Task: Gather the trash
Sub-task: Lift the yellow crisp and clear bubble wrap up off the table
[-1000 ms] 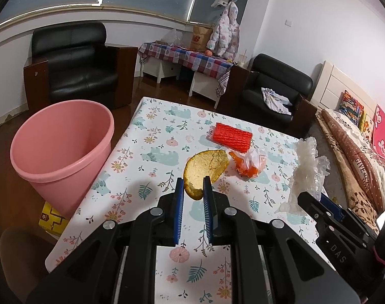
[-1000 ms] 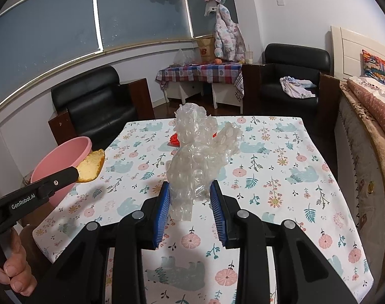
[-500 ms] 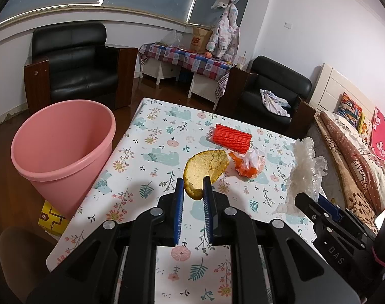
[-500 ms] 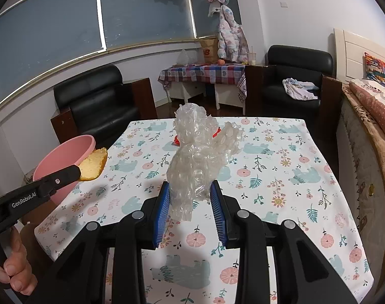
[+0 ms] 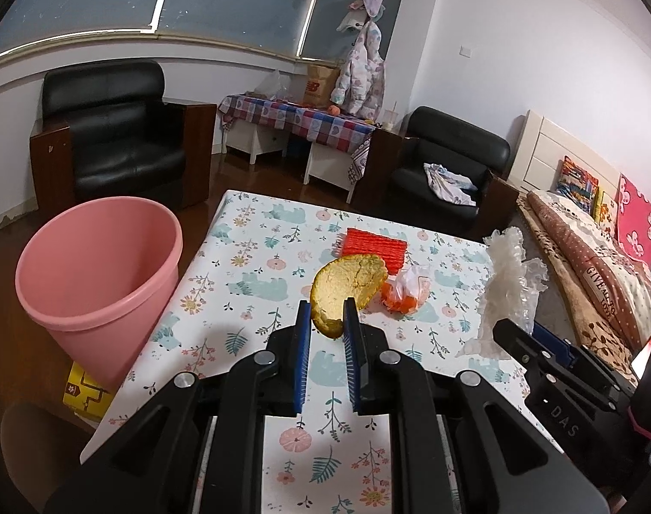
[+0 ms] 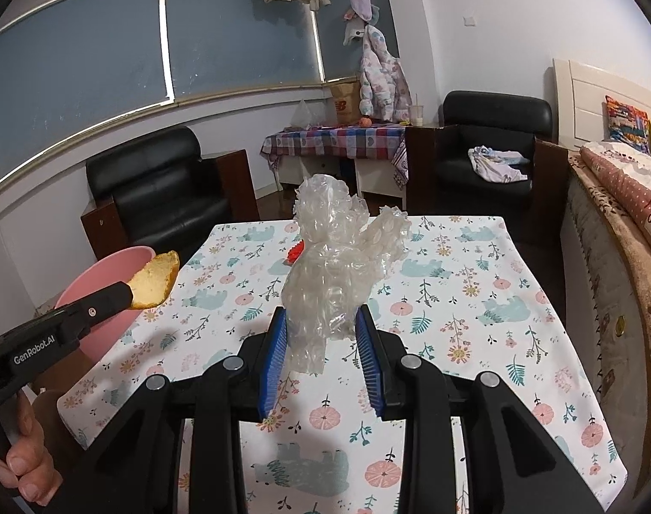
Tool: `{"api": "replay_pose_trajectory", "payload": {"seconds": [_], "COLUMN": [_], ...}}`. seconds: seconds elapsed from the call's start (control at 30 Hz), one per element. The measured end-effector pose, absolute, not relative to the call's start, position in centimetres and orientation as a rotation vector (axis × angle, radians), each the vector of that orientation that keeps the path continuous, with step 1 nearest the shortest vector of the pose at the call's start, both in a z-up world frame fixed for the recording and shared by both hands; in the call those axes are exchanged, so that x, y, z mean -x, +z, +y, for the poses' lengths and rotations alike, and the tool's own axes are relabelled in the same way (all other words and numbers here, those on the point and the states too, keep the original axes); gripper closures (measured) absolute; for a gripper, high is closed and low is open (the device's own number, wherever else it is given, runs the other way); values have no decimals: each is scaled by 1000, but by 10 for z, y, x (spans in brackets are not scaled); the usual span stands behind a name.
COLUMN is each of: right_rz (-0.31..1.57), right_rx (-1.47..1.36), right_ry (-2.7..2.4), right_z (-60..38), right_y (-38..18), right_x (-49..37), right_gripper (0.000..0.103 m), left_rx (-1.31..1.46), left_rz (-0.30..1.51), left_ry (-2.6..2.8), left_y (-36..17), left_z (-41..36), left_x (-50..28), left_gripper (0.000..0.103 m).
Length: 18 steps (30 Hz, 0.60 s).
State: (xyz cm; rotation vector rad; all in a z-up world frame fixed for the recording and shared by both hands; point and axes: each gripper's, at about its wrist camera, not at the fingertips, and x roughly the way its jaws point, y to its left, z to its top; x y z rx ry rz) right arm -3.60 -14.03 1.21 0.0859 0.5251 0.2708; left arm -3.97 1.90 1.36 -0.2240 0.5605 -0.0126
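Worktop [image 5: 257, 300] with white floral-and-bear printed cloth, viewed along its length. Round pink plastic bin [image 5: 98, 282] on the floor just off the worktop's left edge, upright, mouth up. Right gripper [image 6: 323, 321] at medium gap, blue pads pinching the lower end of a crumpled clear plastic wrap wad [image 6: 334, 270]; wad stands up, long axis roughly vertical, above the worktop's middle. Left gripper [image 5: 327, 319] narrow, pads clamped on the lower tip of a yellow half-round bread-like piece [image 5: 347, 285]; long axis tilts up toward the far right, cracked face toward the left wrist camera, held above the worktop's middle. From the right wrist view the piece [image 6: 154, 278] sits over the left edge, in front of the bin [image 6: 107, 274]. Red ribbed rectangular pad [image 5: 374, 246] flat near the far edge, long axis across. Small orange-and-white crumpled wrapper [image 5: 404, 291] on the worktop, just nearer than the pad.
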Motion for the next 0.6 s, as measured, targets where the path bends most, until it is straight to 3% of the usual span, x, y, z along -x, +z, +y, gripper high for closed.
{"api": "replay_pose_trajectory", "payload": {"seconds": [0.6], "right_rz": [503], "right_rx": [-19], "right_ry": [355], "right_z": [-101], "right_y": [22], "right_x": [18], "right_gripper": [71], "left_rx": [261], "left_rz": [541], "left_ry": [18], "left_y": [4], "left_z": [46], "left_x": [38], "left_gripper": [89]}}
